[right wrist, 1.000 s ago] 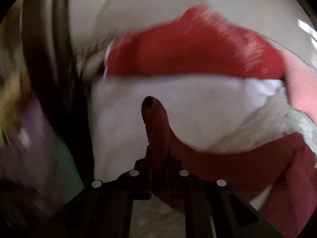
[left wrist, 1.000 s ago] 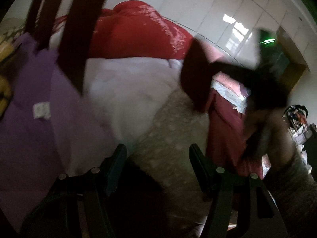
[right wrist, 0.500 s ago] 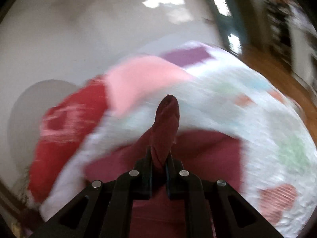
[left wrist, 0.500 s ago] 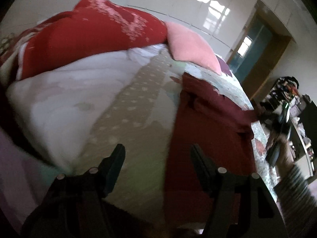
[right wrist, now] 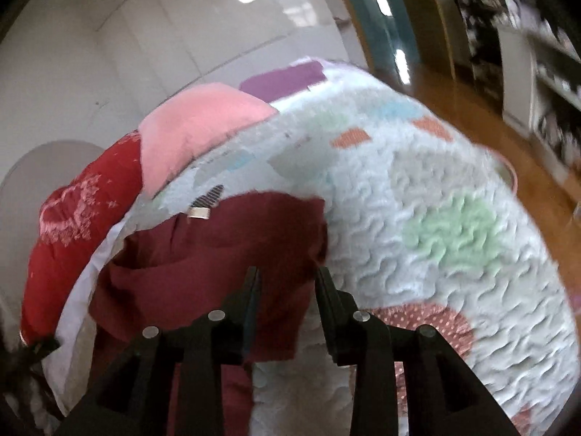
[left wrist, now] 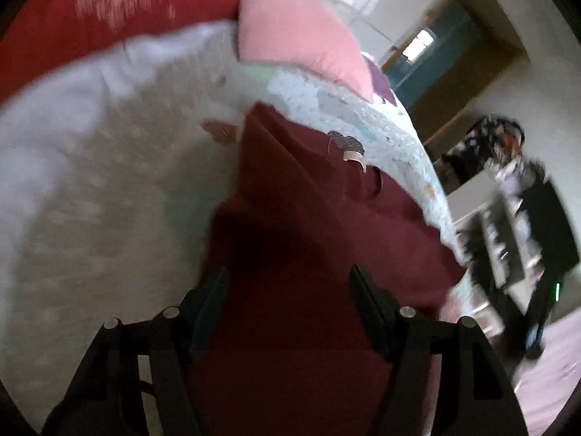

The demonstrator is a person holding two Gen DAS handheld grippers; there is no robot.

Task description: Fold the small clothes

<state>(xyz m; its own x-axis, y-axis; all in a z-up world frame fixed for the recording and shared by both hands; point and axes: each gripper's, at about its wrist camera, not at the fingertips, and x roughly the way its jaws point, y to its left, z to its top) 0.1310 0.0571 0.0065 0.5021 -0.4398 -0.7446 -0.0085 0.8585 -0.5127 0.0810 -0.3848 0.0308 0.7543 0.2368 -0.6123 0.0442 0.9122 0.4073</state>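
Maroon garment (right wrist: 218, 254) is lying spread on the quilted bedspread (right wrist: 435, 236), just ahead of and under both claws. It looks like a small pair of shorts or a skirt, but the blur is making that hard to tell. A little tan tag (right wrist: 199, 212) is sitting at its far edge.

In the right wrist view, the right claw (right wrist: 287, 279) is pointing down at the near right corner of the garment. Its jaws are opening, and the cloth is lying below them, not pinched between them. In the left wrist view, the left claw (left wrist: 288, 279) is hanging over the near part of the garment (left wrist: 308, 218). Its jaws are standing wide with nothing in them.

Past the garment, a pink pillow (right wrist: 203, 123) and a red pillow (right wrist: 72, 218) are resting at the far end of the bed.

My guess is that the garment is being laid flat, ready for a fold.

Some things could go wrong from here. The cloth is looking bumpy near the left claw, so a fold could come out crooked. The bedspread is soft and puffy, so a claw could pinch it along with the garment. A claw could also be grabbing only the top layer, and then the fold would slip apart.
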